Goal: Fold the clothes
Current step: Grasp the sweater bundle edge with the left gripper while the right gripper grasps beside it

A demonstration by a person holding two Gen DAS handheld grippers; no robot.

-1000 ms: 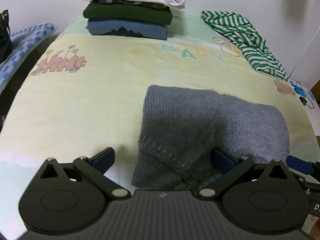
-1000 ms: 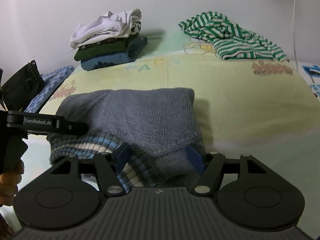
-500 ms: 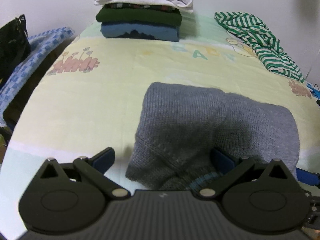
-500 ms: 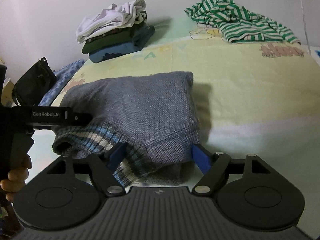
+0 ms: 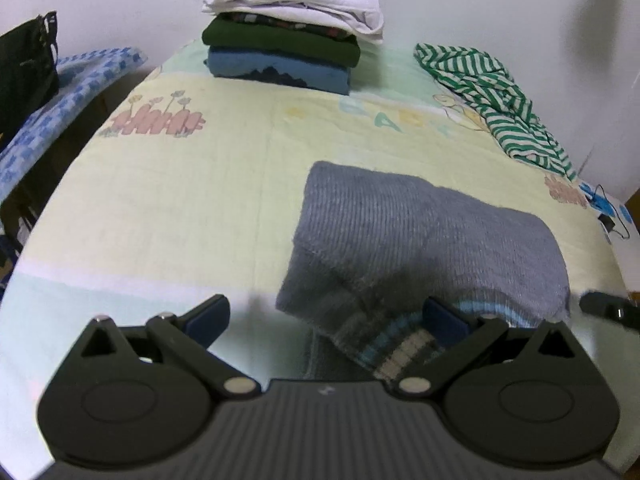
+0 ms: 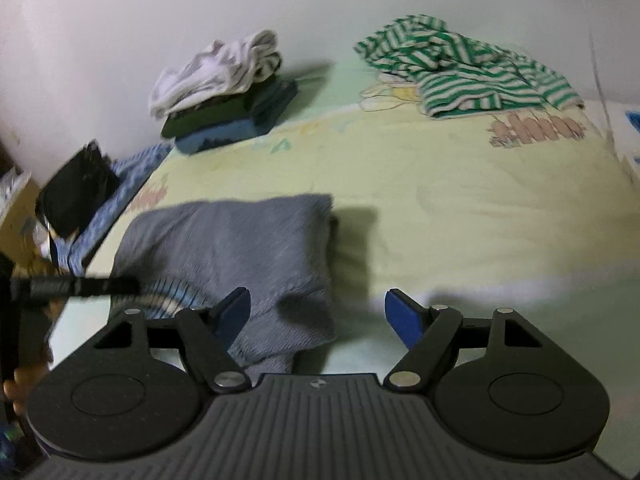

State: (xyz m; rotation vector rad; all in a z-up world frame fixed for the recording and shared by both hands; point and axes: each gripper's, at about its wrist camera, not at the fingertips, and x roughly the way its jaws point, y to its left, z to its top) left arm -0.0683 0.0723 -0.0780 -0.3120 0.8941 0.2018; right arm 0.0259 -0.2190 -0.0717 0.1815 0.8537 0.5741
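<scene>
Bare bedsheet [image 5: 180, 208] left of sweater [image 5: 420, 236]; clothes stack [image 5: 288, 40] behind.

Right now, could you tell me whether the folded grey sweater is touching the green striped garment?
Apart. In the left wrist view, a wide stretch of bare yellow bedsheet separates the grey sweater from the green striped garment; the right wrist view shows the same gap.

My view takes in a pale yellow bedsheet [image 5: 168, 200] printed with a pink fence motif [image 5: 154, 122]. Beyond the sheet's left edge, a blue checked cloth [image 5: 60, 96] drapes downward, a black bag [image 5: 24, 68] resting above it. Off the sheet's right corner lies a tangle of black cable [image 5: 610, 220].
</scene>
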